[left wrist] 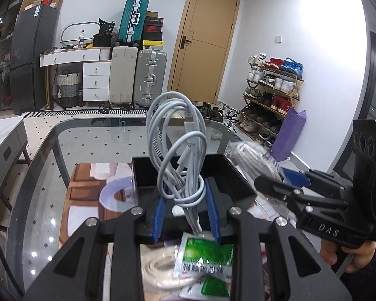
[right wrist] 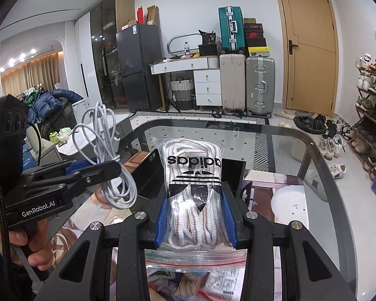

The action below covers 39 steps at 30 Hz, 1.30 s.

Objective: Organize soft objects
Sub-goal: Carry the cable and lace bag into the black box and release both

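Note:
My left gripper (left wrist: 185, 195) is shut on a coiled pale grey charging cable (left wrist: 180, 138) and holds it up above a black open box (left wrist: 235, 175) on the glass table. It also shows at the left of the right wrist view (right wrist: 107, 168). My right gripper (right wrist: 195, 205) is shut on a clear zip bag of white striped adidas laces (right wrist: 195, 183), held above the same black box (right wrist: 150, 173). The right gripper shows in the left wrist view (left wrist: 270, 183) with the bag (left wrist: 253, 158).
Green-and-white sachets (left wrist: 205, 255) and a cream cord (left wrist: 160, 273) lie below my left gripper. The glass table (left wrist: 87, 135) has a rounded dark rim. Suitcases (left wrist: 137, 77), a white dresser, a door and a shoe rack (left wrist: 273, 90) stand behind.

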Available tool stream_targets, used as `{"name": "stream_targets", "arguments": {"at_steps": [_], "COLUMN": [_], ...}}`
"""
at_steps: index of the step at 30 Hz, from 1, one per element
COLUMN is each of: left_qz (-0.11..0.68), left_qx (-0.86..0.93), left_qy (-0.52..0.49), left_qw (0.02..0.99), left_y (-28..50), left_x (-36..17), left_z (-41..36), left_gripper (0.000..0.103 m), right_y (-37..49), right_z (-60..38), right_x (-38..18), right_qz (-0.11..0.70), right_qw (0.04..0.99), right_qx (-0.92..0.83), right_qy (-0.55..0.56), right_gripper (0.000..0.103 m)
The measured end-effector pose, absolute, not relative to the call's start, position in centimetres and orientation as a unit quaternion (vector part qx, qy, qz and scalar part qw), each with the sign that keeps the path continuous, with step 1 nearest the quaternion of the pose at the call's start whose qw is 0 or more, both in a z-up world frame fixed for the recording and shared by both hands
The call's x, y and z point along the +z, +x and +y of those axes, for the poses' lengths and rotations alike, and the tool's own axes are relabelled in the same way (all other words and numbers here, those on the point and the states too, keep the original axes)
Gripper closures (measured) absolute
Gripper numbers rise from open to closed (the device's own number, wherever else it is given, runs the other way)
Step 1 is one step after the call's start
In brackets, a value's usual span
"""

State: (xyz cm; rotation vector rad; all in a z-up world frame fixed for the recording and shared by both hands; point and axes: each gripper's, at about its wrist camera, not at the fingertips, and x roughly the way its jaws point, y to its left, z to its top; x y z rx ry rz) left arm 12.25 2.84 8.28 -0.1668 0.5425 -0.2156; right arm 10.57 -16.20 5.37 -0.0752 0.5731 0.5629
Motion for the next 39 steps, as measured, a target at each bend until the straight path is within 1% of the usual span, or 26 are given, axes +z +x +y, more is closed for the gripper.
{"name": "stream_targets", "arguments": {"at_steps": [17,32,39], "left_qz": [0.294,0.353,0.356], "left_qx": [-0.096,-0.104,-0.111], "left_qy": [-0.072,-0.048,-0.046], "left_qw": [0.948,0.928,0.927], "left_y": [17.7,18.7,17.9], "left_x": [5.9,2.8,2.9], "left_z": [2.3,0.9,0.5], "left_gripper": [0.075,0.075,0.075], "right_y": [16.1,17.8,17.6], "right_z": [-13.6,-12.3,-12.5], "right_x": [3.4,0.7,0.1], "right_qz": [0.300,0.331,0.354], "right_qw": [0.916,0.901,0.893], "right_qx": [0.263,0.267,0.263], "right_qy": [-0.041,-0.088,-0.085], "right_gripper": [0.065,0.065,0.065]}}
